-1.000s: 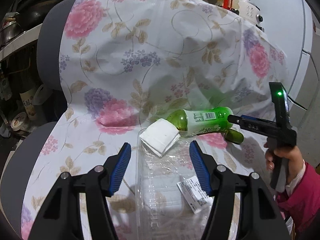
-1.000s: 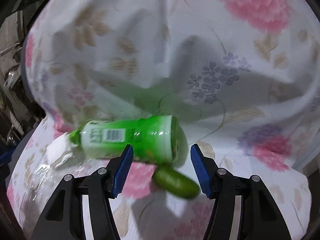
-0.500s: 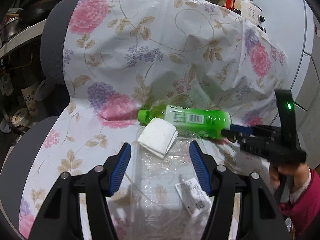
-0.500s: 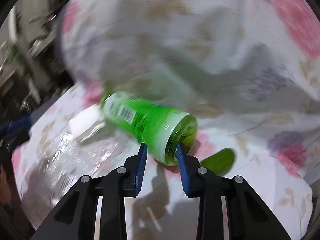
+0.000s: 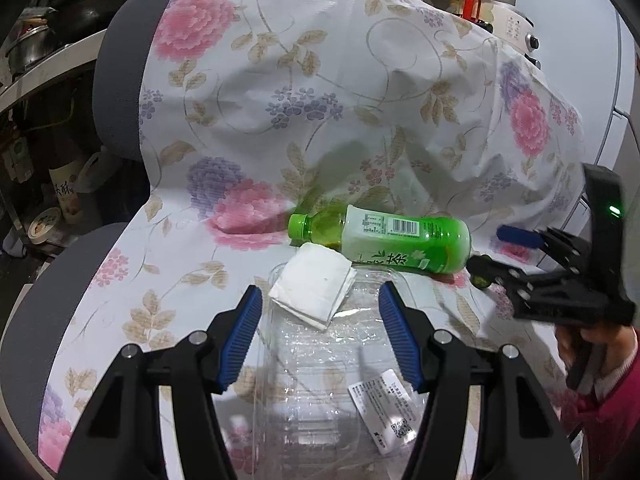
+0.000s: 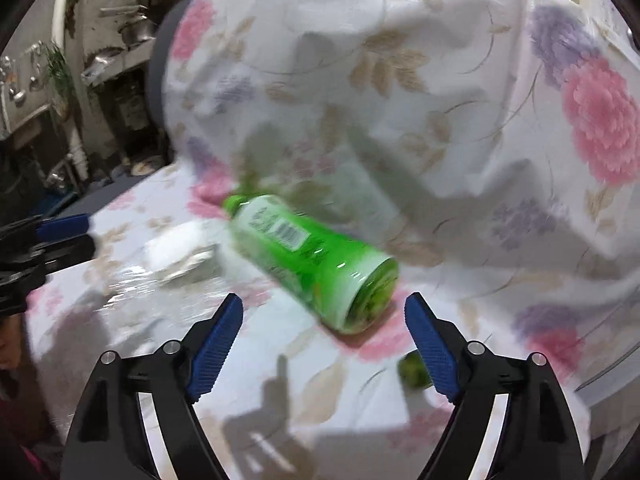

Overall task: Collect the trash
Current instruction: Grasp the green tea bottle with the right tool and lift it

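**Green bottle lies loose between two open grippers**

On the flowered cloth (image 5: 280,92) draped over a grey chair (image 5: 120,84), a green bottle (image 5: 384,240) lies on its side. Its green cap points toward the chair's left edge in the left wrist view, and its base faces the right gripper (image 6: 324,320). The barcode on its label faces up. Nothing grips the bottle.

The right gripper stands wide open, its blue pads (image 6: 218,344) spread apart just short of the bottle's base, one to each side, neither one touching it. The right wrist view is blurred, so finer detail of the bottle is hard to read there. A small green object (image 6: 412,372) lies on the cloth close to the inner face of the gripper's right finger; what it is cannot be told.

The left gripper (image 5: 320,332) is also released, its jaws wide apart and holding nothing. Between and below its fingers lies a clear plastic container (image 5: 320,380) with a white printed sticker (image 5: 384,412) on it. A folded white napkin (image 5: 312,284) rests on the container's far edge, just beside the bottle's neck and touching or nearly touching it.

A hand in a pink sleeve (image 5: 592,348) holds the right gripper's handle at the right edge of the left wrist view. Shelves with pots (image 5: 28,44) stand behind the chair on the left.
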A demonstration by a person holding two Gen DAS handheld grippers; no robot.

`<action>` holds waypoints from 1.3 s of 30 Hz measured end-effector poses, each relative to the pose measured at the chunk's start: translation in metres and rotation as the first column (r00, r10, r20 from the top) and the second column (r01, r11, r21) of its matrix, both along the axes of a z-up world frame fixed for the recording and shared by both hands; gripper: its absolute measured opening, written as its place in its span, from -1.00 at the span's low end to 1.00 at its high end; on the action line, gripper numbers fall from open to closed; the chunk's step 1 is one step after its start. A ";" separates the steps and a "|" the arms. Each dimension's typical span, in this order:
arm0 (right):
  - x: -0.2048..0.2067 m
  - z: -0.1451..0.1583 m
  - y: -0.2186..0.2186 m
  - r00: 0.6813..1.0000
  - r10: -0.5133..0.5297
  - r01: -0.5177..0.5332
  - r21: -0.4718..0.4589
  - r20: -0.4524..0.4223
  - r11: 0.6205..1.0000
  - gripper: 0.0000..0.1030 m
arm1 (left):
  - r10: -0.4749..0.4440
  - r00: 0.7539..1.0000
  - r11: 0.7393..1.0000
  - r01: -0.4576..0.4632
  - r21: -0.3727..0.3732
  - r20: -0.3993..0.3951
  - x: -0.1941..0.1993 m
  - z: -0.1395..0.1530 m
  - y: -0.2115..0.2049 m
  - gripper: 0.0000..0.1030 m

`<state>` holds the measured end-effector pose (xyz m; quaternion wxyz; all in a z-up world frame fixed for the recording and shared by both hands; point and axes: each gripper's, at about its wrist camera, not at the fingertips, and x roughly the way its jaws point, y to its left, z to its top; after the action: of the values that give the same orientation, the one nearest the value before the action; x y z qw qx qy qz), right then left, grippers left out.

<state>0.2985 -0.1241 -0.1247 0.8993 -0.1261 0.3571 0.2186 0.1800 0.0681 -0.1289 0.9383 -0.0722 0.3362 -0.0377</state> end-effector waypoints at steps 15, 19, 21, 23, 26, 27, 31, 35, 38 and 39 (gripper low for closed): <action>0.065 -0.045 -0.004 0.983 0.120 -0.110 0.077 -0.136 0.991 0.71 | 0.000 1.000 1.000 0.000 0.015 -0.030 0.025 -0.009 -0.002 0.15; 0.052 -0.040 -0.001 0.985 0.134 -0.130 0.047 -0.109 0.990 0.54 | 0.002 1.000 1.000 -0.001 0.018 -0.031 0.023 -0.008 -0.002 0.15; 0.047 -0.037 -0.003 0.989 0.105 -0.101 0.039 -0.102 0.994 0.53 | 0.002 1.000 1.000 -0.001 0.017 -0.029 0.020 -0.007 -0.002 0.15; 0.036 -0.030 -0.005 0.995 0.058 -0.057 0.012 -0.077 0.998 0.52 | 0.000 1.000 1.000 0.001 0.016 -0.026 0.016 -0.004 -0.003 0.15; 0.014 -0.018 -0.008 1.000 -0.014 0.014 -0.021 -0.020 1.000 0.52 | -0.004 1.000 1.000 0.004 0.013 -0.019 0.006 -0.001 -0.004 0.15; 0.006 -0.014 -0.008 0.999 -0.054 0.054 -0.048 0.004 0.997 0.52 | -0.007 1.000 1.000 0.007 0.011 -0.017 0.002 0.001 -0.004 0.15; -0.042 -0.001 -0.017 0.972 -0.222 0.229 -0.091 0.082 0.969 0.52 | -0.019 1.000 1.000 0.019 0.003 -0.010 -0.011 0.003 -0.009 0.15; -0.089 0.002 -0.031 0.952 -0.305 0.306 -0.022 0.037 0.952 0.53 | -0.036 0.999 0.999 0.036 -0.005 -0.010 -0.023 0.004 -0.016 0.15; -0.116 -0.001 -0.030 0.966 -0.252 0.256 0.061 -0.063 0.965 0.54 | -0.045 0.999 0.999 0.045 -0.012 -0.008 -0.032 0.006 -0.020 0.15; -0.121 -0.002 -0.030 0.970 -0.224 0.233 0.095 -0.095 0.968 0.55 | -0.048 0.999 0.999 0.048 -0.012 -0.006 -0.035 0.006 -0.021 0.15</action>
<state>0.1771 -0.1542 -0.1263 0.9081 -0.0273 0.3947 0.1369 0.1454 0.0474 -0.1225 0.9356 -0.0698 0.3404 -0.0619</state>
